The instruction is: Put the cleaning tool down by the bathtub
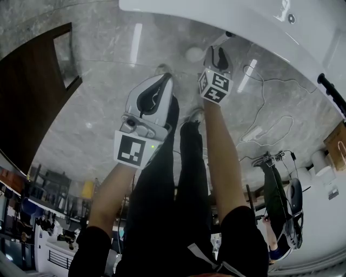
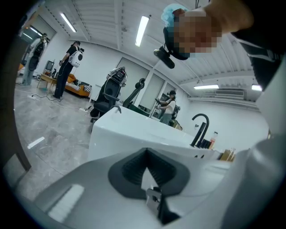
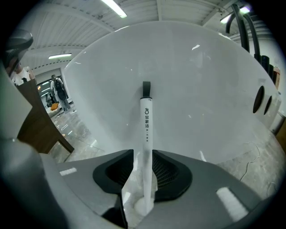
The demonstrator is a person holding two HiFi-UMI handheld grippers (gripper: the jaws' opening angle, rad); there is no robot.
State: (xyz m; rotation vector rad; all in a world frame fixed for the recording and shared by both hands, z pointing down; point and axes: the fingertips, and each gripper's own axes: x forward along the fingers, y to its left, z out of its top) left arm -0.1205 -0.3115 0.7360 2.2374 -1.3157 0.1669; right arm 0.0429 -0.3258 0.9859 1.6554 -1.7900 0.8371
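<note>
The cleaning tool (image 3: 146,125) is a long white handle with a black tip, and it leans up against the white bathtub (image 3: 201,89). Its lower part stands between the jaws of my right gripper (image 3: 143,154). These are open, with a gap showing on the left side of the handle. In the head view the right gripper (image 1: 218,50) is down near the floor by the bathtub (image 1: 243,16), with the tool (image 1: 220,39) just beyond its tips. My left gripper (image 1: 165,78) hangs beside it over the floor. The left gripper (image 2: 147,152) is shut on nothing and points at the bathtub (image 2: 134,125).
A dark wooden panel (image 1: 32,92) stands to the left. White cables and a power strip (image 1: 253,133) lie on the marble floor on the right, near another person (image 1: 281,200). A black faucet (image 2: 201,127) rises behind the tub, and a black office chair (image 2: 105,96) stands beyond it.
</note>
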